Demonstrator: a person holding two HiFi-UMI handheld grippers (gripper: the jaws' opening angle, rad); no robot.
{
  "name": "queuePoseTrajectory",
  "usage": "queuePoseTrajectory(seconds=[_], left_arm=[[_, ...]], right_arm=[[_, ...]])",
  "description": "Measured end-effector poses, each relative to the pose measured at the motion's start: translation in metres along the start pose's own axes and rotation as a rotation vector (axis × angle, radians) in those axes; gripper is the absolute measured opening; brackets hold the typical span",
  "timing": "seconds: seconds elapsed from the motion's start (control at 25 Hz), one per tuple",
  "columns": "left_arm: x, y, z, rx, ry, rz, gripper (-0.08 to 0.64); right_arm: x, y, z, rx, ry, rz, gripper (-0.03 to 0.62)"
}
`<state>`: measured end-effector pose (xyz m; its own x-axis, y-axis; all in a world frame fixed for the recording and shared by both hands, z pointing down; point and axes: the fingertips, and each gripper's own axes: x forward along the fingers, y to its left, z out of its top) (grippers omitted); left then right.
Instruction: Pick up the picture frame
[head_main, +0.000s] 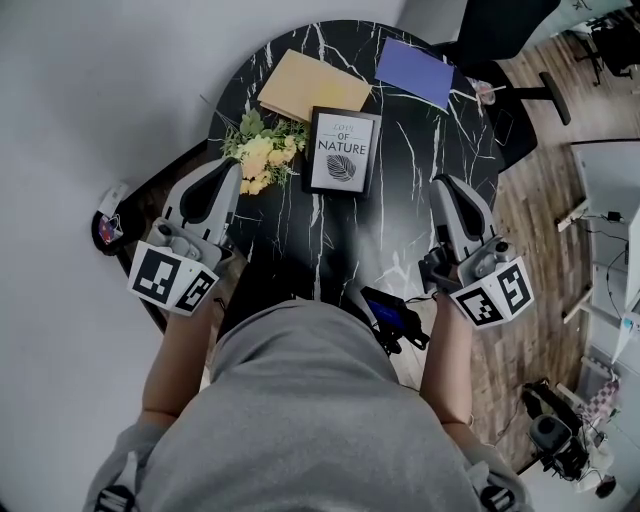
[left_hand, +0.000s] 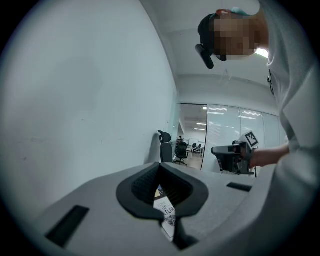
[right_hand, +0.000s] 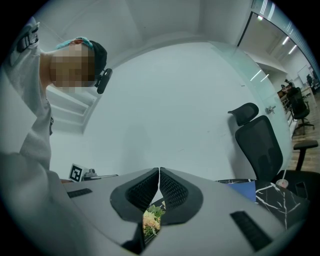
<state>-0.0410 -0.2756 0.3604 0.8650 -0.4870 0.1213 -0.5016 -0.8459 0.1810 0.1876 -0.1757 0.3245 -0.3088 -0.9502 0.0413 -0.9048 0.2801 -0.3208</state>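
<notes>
The picture frame (head_main: 342, 152), black-edged with a white leaf print, lies flat near the middle of the round black marble table (head_main: 420, 170). A slice of the frame (left_hand: 166, 210) shows in the gap below the left jaws. My left gripper (head_main: 232, 168) hovers at the table's left edge beside the yellow flowers (head_main: 262, 150), its jaws shut with nothing between them (left_hand: 160, 167). My right gripper (head_main: 443, 183) is over the table's right side, apart from the frame, also shut and holding nothing (right_hand: 159, 171). The flowers (right_hand: 151, 222) show below its jaws.
A tan folder (head_main: 313, 86) and a blue folder (head_main: 415, 72) lie at the table's far side. A black office chair (head_main: 500, 40) stands beyond the table. A dark device (head_main: 392, 315) sits at the near edge by the person's body. A white wall lies left, wooden floor right.
</notes>
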Motion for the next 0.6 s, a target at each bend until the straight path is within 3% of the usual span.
queuePoseTrajectory(seconds=[0.6], left_arm=[[0.011, 0.004, -0.011, -0.048, -0.006, 0.005, 0.006]], right_arm=[[0.022, -0.013, -0.032, 0.021, 0.156, 0.046, 0.029]])
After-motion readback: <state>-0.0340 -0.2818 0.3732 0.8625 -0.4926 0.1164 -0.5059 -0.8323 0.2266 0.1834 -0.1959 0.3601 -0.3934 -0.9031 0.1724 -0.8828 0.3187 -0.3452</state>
